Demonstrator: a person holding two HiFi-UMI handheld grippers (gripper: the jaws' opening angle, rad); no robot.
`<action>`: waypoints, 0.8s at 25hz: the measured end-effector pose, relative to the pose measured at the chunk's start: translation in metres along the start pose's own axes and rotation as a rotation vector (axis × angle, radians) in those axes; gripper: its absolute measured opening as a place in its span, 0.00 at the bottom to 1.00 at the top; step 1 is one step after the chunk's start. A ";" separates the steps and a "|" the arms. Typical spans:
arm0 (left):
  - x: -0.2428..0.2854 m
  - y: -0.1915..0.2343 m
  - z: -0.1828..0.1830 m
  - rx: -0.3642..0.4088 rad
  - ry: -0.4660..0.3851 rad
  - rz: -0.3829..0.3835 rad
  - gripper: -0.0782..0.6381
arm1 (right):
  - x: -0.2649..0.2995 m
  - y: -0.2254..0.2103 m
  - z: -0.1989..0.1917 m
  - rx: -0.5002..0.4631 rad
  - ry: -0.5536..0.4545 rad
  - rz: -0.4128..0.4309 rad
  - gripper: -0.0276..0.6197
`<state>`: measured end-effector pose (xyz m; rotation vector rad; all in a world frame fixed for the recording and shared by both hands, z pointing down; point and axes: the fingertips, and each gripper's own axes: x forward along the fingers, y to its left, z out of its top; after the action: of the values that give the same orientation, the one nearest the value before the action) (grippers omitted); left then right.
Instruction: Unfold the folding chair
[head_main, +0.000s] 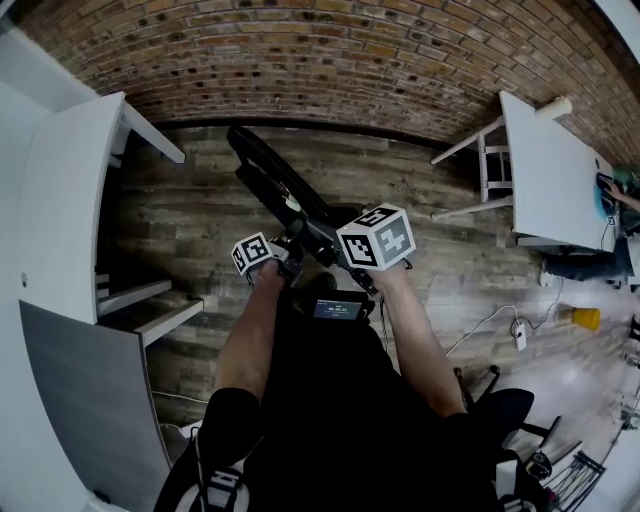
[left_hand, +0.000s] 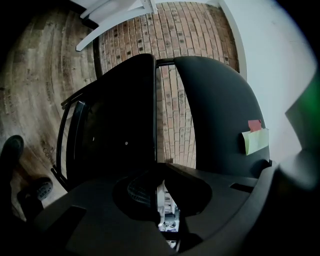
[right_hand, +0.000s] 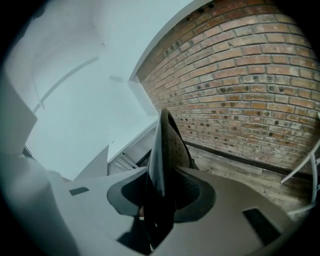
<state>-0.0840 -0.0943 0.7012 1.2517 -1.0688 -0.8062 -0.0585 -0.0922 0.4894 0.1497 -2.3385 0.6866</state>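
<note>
Holding the folding chair (head_main: 285, 195) with both tools, I have it out in front of me, over the wood floor (head_main: 190, 230) and pointing toward the brick wall (head_main: 330, 60). I cannot tell if its far end touches the floor.

My left gripper (left_hand: 161, 190) has its fingers pressed almost together. The thin edge of the chair's dark panel runs down between them, so I think they pinch that edge. I hold that side so I can pull it away from the other side.

My right gripper (right_hand: 159, 200) has its fingers a bit wider. They squeeze a thicker black panel with tiny holes, seen from its edge. I think this hand holds its half steady so the other half can swing out.

The left gripper view shows two chair panels with a gap between them, and bricks show through the gap. It also shows a green sticky note (left_hand: 255, 141) on the right panel. The head view hides that gap behind my hands, but only it shows both my arms and the white shelves (head_main: 150, 295) on my left. The right gripper view shows how thin the chair looks from its edge.
</note>
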 end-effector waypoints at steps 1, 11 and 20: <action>-0.001 0.000 -0.004 0.000 0.014 0.002 0.18 | -0.002 0.000 -0.003 0.008 -0.004 -0.009 0.23; 0.006 -0.004 -0.038 0.043 0.254 -0.025 0.18 | -0.028 0.005 -0.027 0.144 -0.114 -0.181 0.23; 0.008 -0.003 -0.099 0.096 0.490 -0.025 0.18 | -0.063 0.012 -0.074 0.311 -0.211 -0.356 0.23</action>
<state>0.0123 -0.0686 0.7011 1.4513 -0.6995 -0.4333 0.0291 -0.0486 0.4892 0.7917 -2.2972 0.8802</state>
